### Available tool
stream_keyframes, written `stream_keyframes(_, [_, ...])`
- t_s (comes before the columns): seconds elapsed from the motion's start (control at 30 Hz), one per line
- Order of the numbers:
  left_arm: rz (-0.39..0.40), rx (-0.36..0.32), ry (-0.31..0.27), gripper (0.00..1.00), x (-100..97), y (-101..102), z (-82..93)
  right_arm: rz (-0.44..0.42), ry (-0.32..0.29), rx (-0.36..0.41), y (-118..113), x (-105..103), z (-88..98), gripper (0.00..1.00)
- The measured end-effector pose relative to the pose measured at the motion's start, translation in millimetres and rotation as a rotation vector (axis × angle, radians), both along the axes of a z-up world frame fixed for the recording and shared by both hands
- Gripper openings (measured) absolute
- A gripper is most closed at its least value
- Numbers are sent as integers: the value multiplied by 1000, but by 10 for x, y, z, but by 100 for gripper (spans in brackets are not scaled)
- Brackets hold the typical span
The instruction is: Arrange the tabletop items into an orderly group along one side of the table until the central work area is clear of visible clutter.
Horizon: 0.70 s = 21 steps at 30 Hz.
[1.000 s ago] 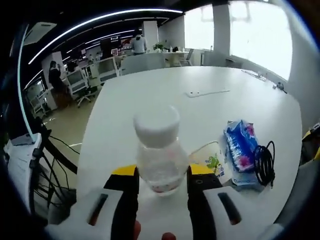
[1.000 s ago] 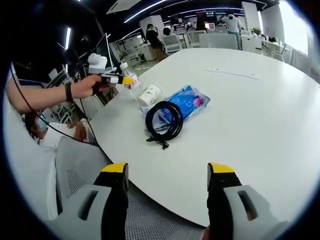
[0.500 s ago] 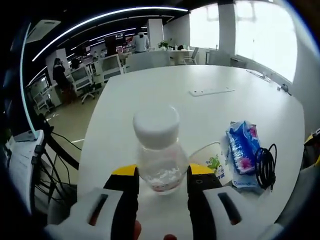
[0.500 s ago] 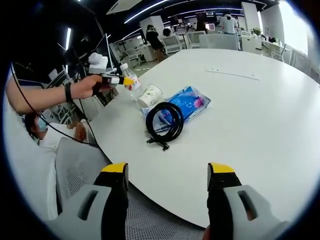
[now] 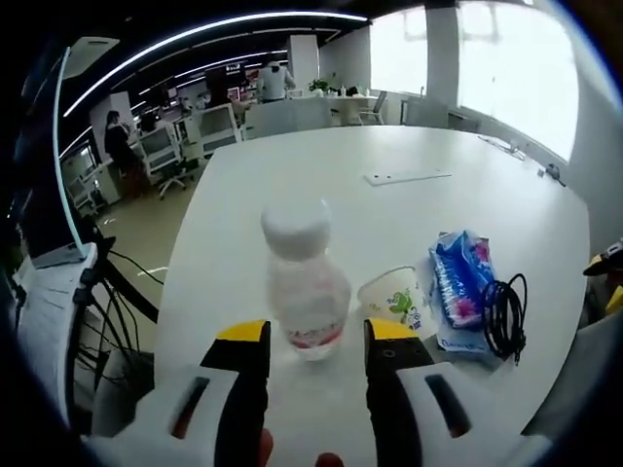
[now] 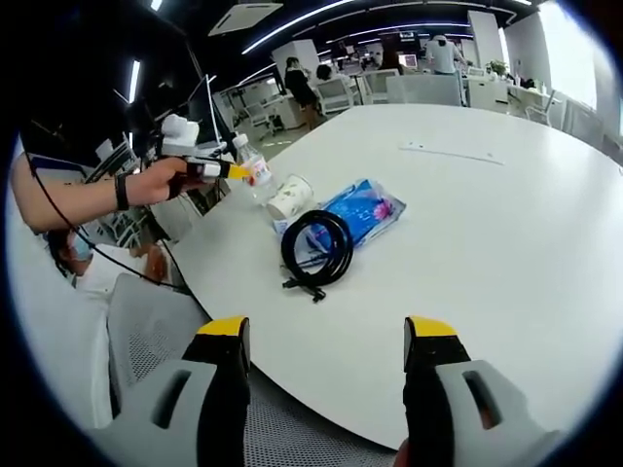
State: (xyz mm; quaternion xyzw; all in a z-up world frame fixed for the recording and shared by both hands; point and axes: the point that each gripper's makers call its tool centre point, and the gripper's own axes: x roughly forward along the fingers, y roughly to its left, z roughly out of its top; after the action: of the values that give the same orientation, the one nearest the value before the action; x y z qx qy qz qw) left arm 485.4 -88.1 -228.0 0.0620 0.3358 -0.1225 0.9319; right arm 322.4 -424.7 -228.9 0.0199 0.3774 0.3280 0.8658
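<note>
Left gripper view: left tool [image 5: 316, 341] stands with jaws wide, yellow-tipped, one on each side of a small clear plastic bottle with a white cap [image 5: 304, 287]. The bottle stands upright on the round white table [image 5: 292, 185], its base between the jaw tips; whether the pads touch it, cannot tell. At 3 o'clock of the bottle, just beside it, lies a white paper cup with a green print [image 5: 394, 300], on its side, mouth towards the camera. Further towards 3 o'clock lies a blue plastic pack of tissues [image 5: 458, 287], and against its far side a coiled black cable [image 5: 501, 316]. All four sit near the table edge closest to the camera. A flat white strip [image 5: 407, 177] lies well apart, towards 12 o'clock, in the middle of the table.

Right gripper view: right tool [image 6: 326, 350] hangs over the table edge, jaws wide, nothing between them. At 11 o'clock, a hand [image 6: 161, 180] carries the left tool [image 6: 238, 172] at the bottle [image 6: 253, 172]. From there towards 4 o'clock: cup [image 6: 289, 197], tissue pack [image 6: 355, 212], cable coil [image 6: 316, 248] resting partly on the pack. The white strip [image 6: 453, 153] lies well apart at 1 o'clock
</note>
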Motion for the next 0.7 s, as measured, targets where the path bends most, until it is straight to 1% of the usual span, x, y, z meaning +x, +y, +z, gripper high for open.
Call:
stream_keyframes(0.27, [-3,2,1,38,-208,-19,14,-6,-3,7,-52,-76,-31,63])
stream_keyframes(0.53, [-12,1,-2,37,-415,-91,0,-10,-1,8,-101,-114,-60,63])
stream_keyframes(0.6, [-16,-3,0,37,-454,-121,1,-12,-2,12,-110,-110,-54,63])
stream_keyframes(0.7, [-20,-11,4,38,-441,-123,-21,-14,-6,13,-126,-103,-49,63])
